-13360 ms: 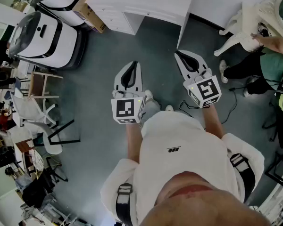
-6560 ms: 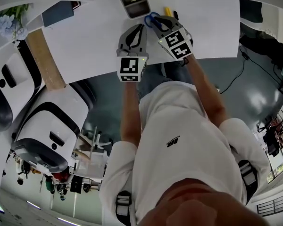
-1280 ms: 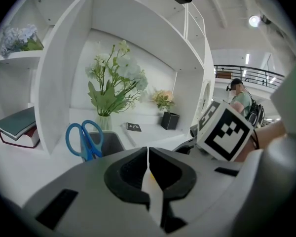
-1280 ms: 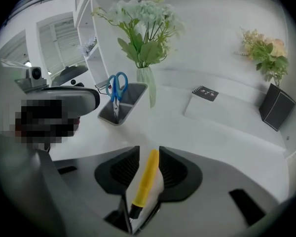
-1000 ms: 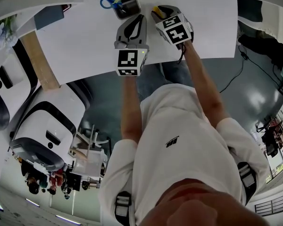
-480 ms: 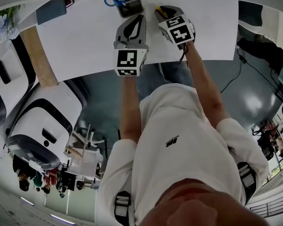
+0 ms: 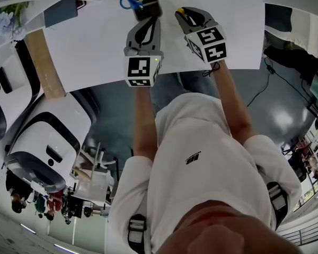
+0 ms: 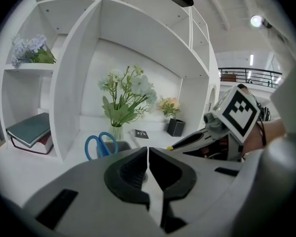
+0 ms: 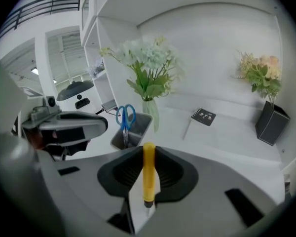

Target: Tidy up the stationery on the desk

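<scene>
- the right gripper (image 9: 149, 154) pinches a yellow pen (image 9: 148, 174) between its pads. its jaws have just been closing and now stand narrow, pressing the barrel from both sides.
- the pen lies along the line of the jaws, dark tip toward the gripper's body and blunt end poking out past the fingertips. this hold looks chosen so the pen can go end-first into a container.
- the left gripper (image 8: 148, 157) is closed tight on nothing, its jaws meeting edge to edge. it hangs beside the right one, apparently idle and kept out of the way, or ready to steady the cup.
- ahead of both claws, on the white desk (image 7: 95, 41), stands a grey pen holder (image 9: 134, 130). blue-handled scissors (image 9: 125, 115) already sit upright in it, so it is the likely home for the pen.
- the pen is held clear of the desk surface, near the holder but, judging by the head view, not yet over its mouth.
- just beside the holder, a glass vase of pale flowers (image 9: 149, 73) spreads its stems above the desk. a careless swing could clip it.
- further back lie a small dark notebook (image 9: 203, 116) and a black planter (image 9: 270, 123). stacked books (image 8: 29, 132) rest in a side shelf, all well apart from the work.
</scene>
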Motion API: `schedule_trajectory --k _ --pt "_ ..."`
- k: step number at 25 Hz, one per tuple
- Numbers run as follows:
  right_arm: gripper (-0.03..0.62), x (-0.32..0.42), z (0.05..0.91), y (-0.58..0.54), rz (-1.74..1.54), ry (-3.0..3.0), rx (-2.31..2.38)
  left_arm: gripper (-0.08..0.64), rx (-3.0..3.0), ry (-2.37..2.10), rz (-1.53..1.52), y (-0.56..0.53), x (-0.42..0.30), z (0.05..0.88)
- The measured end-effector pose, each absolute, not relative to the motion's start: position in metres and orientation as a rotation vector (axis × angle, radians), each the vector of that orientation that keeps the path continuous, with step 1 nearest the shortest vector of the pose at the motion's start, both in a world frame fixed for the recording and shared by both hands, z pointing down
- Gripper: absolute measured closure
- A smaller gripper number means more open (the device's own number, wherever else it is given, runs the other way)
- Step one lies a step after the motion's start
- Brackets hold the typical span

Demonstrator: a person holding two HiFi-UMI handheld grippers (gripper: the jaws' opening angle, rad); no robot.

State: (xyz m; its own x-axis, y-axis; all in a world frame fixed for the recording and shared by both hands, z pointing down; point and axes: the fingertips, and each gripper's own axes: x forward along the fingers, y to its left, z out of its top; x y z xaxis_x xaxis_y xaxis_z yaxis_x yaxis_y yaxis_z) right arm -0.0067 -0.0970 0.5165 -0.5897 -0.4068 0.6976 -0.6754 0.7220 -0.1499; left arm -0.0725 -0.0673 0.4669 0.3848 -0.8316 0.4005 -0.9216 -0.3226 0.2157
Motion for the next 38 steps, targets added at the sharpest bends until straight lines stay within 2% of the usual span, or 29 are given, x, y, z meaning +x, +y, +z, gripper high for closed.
schedule_trajectory --k 18,29,38 --pt "0.537 -0.064 0.415 -0.121 0.452 -2.567 0.811 0.560 2.230 -1.618 0.259 -0.071 -0.106 0.435" --pt "0.537 -0.103 0.415 -0.136 0.400 -2.638 0.786 0.560 2.206 -1.653 0.250 -0.073 -0.125 0.434" --pt "0.535 -0.113 0.461 -0.140 0.430 -2.546 0.759 0.560 2.181 -1.650 0.258 -0.073 -0.133 0.444"
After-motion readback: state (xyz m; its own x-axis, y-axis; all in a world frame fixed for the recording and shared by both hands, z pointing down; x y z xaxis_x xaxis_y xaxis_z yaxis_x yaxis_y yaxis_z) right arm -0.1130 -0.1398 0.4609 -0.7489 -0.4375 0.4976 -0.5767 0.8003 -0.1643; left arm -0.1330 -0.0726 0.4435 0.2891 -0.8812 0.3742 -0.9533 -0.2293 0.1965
